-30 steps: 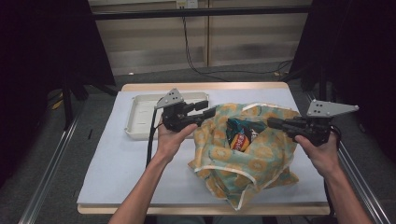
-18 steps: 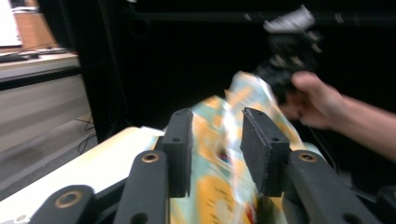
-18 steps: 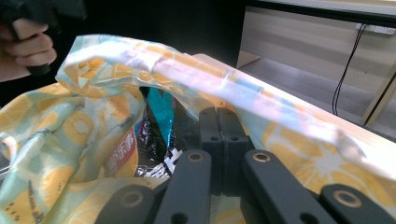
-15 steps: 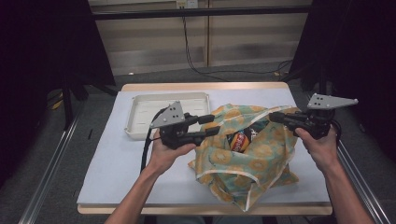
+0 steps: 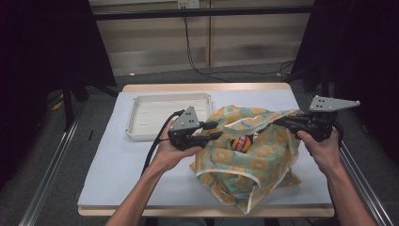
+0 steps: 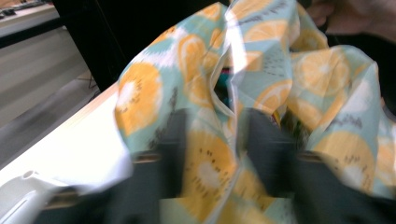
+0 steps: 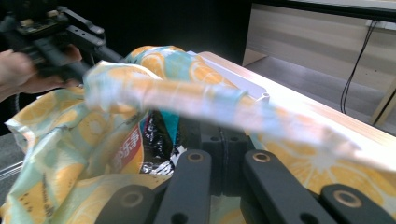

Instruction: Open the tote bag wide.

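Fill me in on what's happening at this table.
A person with a claw in each hand is working a fruit-print cloth bag open on the table. The right claw is shut on the bag's rim at its far right side. The left claw is at the opposite rim, its jaws just closing with fabric between them. A snack packet shows inside the mouth. A white tray sits behind, left of the bag.

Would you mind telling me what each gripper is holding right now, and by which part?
The right gripper pinches the fruit-print bag by its upper right rim. The left gripper's jaws, just closing, straddle the bag's left rim.
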